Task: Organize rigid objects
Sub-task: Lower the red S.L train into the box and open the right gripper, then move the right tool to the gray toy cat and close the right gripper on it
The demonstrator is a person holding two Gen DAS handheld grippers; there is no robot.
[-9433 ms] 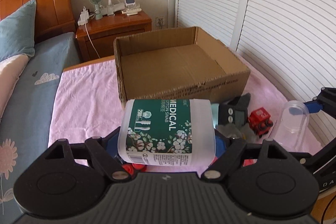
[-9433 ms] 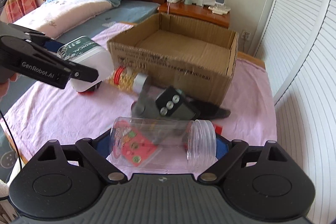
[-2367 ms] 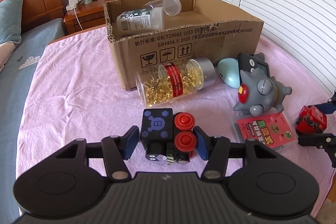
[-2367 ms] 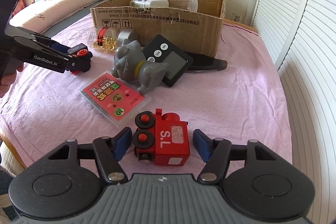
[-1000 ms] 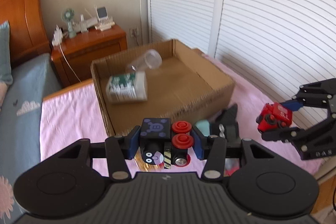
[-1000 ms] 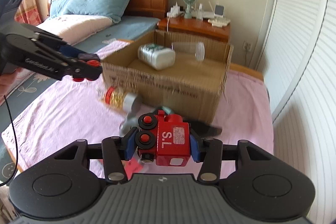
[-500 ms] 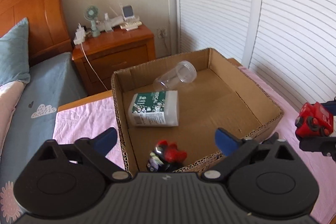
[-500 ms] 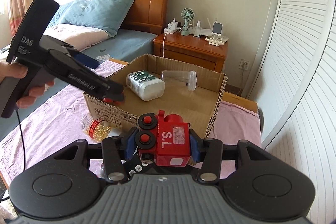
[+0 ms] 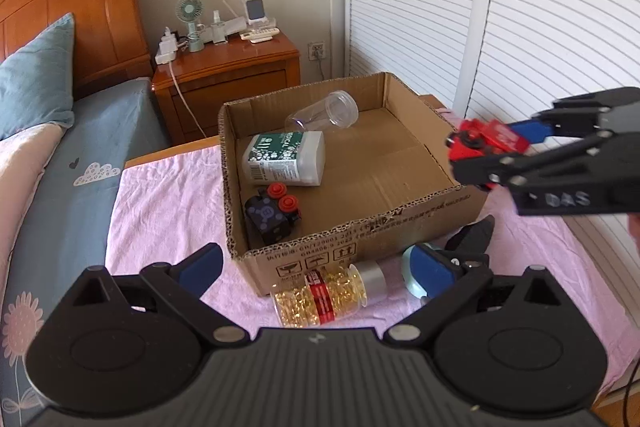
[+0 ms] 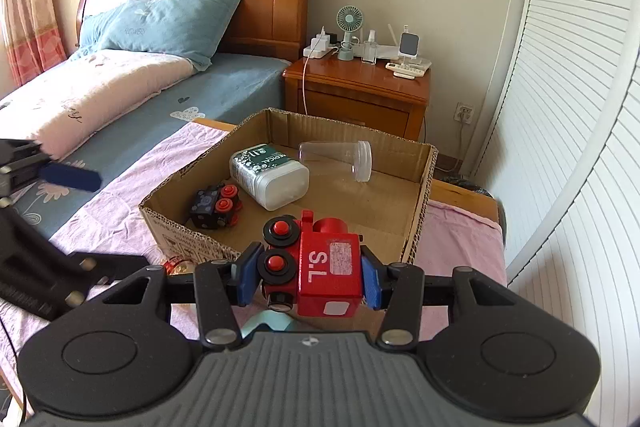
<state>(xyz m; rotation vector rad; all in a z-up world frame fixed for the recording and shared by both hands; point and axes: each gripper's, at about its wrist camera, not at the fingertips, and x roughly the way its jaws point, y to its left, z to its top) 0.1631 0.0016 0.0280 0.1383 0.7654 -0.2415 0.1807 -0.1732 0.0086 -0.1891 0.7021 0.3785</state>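
right claw (image 10: 306, 281) pinching red toy train (image 10: 320, 267) just above near rim of cardboard box (image 10: 416, 227); carry past rim, lower beside black toy train (image 10: 214, 207), then release. left claw (image 9: 316, 263) spread, empty.

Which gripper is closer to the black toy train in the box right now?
Left. The left gripper hangs open just outside the cardboard box's near wall, beside the black toy train. The right gripper, shut on the red toy train, is by the opposite side.

Home bedroom (bed (image 10: 168, 95), pillow (image 10: 160, 23), nightstand (image 10: 360, 95)).
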